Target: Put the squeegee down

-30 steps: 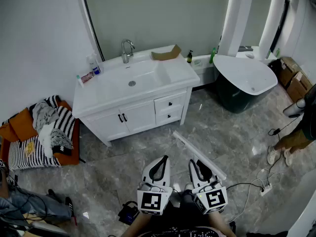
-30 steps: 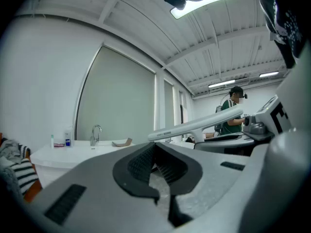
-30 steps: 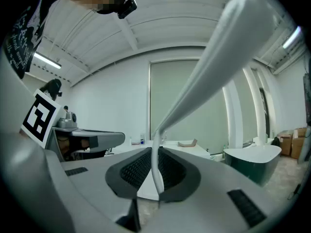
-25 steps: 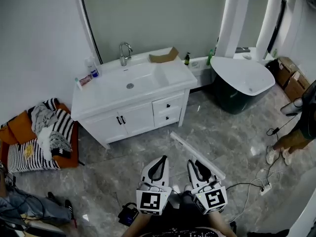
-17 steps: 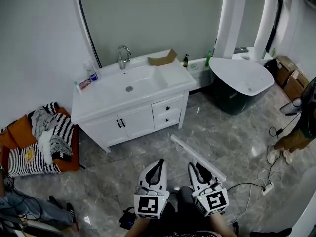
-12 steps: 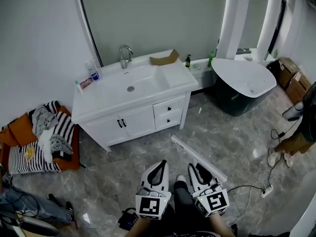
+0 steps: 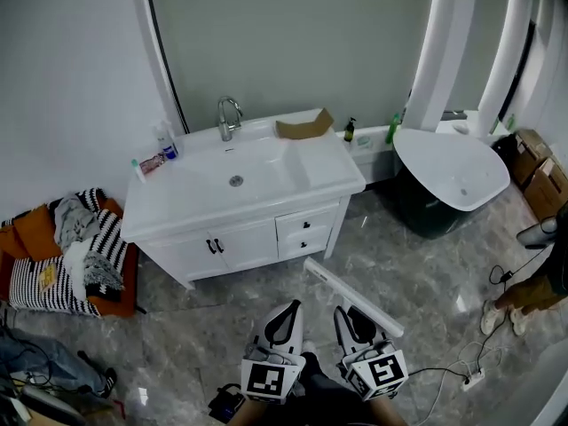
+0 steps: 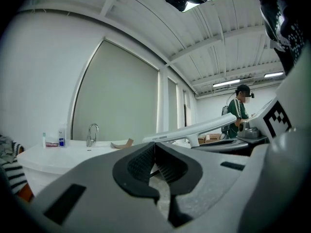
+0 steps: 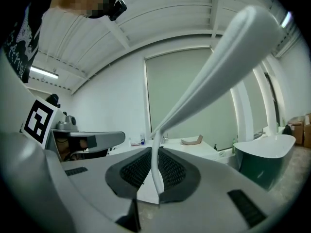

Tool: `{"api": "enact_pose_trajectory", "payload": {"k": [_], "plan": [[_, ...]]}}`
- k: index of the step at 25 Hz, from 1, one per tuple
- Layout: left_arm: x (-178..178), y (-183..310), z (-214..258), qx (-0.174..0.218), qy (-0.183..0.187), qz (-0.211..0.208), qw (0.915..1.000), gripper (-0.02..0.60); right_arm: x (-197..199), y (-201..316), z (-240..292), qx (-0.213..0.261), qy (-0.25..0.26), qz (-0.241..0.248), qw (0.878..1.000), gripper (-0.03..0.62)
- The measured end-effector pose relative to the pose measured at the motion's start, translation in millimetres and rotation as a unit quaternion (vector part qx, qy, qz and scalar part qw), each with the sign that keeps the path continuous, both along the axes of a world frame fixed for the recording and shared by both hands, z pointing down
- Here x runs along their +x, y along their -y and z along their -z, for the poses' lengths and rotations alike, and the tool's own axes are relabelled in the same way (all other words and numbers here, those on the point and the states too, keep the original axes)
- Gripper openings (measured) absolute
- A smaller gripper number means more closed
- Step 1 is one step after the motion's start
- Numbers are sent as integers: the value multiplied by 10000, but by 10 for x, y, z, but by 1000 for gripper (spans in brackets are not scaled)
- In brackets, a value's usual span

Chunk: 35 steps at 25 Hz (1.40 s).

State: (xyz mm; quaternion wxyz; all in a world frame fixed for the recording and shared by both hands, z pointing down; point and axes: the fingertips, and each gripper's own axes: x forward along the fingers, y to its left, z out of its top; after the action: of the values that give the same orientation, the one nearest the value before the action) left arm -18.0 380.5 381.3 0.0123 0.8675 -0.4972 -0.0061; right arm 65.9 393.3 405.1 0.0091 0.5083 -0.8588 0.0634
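The squeegee [image 7: 353,296] is a long white bar with a thin handle. In the head view it slants over the marble floor, just above my right gripper [image 7: 348,314]. In the right gripper view the handle [image 9: 156,173] stands between the ribbed pads, and the blade [image 9: 228,52] rises to the upper right. My right gripper [image 9: 156,165] is shut on it. My left gripper [image 7: 287,309] hangs close beside, to the left. Its pads meet with nothing between them in the left gripper view [image 8: 154,150], where the squeegee [image 8: 204,127] crosses at the right.
A white vanity [image 7: 200,216] with sink and faucet [image 7: 228,116] stands ahead, a cardboard piece [image 7: 303,127] on its top. A white tub [image 7: 453,171] is at the right. Striped cushions and clothes [image 7: 71,256] lie left. Cables [image 7: 466,380] and a person [image 7: 541,282] are right.
The head view has shifted, so the vanity sits a little lower and the grippers lower in the frame. Both grippers stay side by side, the squeegee still in the right one.
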Motion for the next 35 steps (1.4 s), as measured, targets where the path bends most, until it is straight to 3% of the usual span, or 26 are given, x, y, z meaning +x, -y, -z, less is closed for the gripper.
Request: {"api": "enact_pose_trajectory", "payload": {"k": [5,14,17,26,35], "plan": [[174,614,73,-56,-215,44,9997,5,200,598,-22,-28,-141,34,9999,54],[498,1259,60,71,-168,-37,9998,5,491,1273,-144,-239,-177,39,9996,54],[478,1397,38,-31,-44,3,10000,5,500,1419,-146,-284,-187,81,9994,54],[348,1922,-75,-174,-267,167,9994,5,497,1905,-282,-549,-183,-39,9983,54],[159,2938,-14,-270,-136,47,9995,5,236,2918,-186,-566,-154,-62,9983,54]]}}
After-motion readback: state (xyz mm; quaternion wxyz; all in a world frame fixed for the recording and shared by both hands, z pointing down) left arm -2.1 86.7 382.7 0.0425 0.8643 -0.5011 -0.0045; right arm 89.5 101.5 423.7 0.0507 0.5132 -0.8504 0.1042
